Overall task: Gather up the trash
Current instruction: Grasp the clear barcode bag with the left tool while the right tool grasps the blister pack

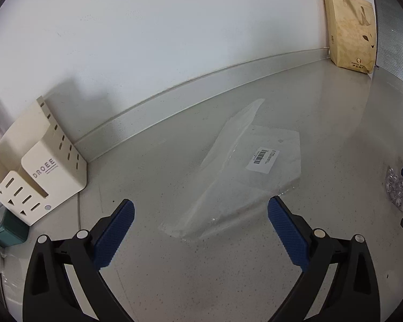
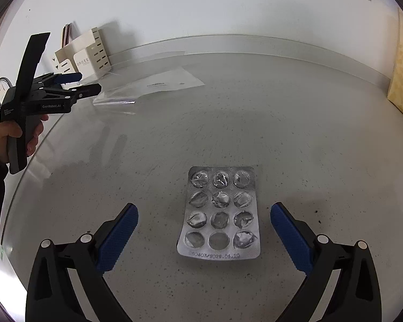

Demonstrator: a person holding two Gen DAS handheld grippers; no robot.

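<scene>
Right hand-held gripper (image 2: 204,212): jaws spread wide, empty, flanking an emptied blister pack (image 2: 219,213) lying flat on the speckled surface (image 2: 309,147). Left hand-held gripper (image 1: 201,208): likewise wide open, holding nothing, poised before a clear plastic bag (image 1: 236,171), seemingly empty, with a barcode label. Cream organizer (image 1: 37,166) stood against the wall.

Right gripper (image 2: 204,214), fingers spread wide, above an emptied blister pack (image 2: 219,213) lying flat on the speckled counter (image 2: 309,139).
</scene>
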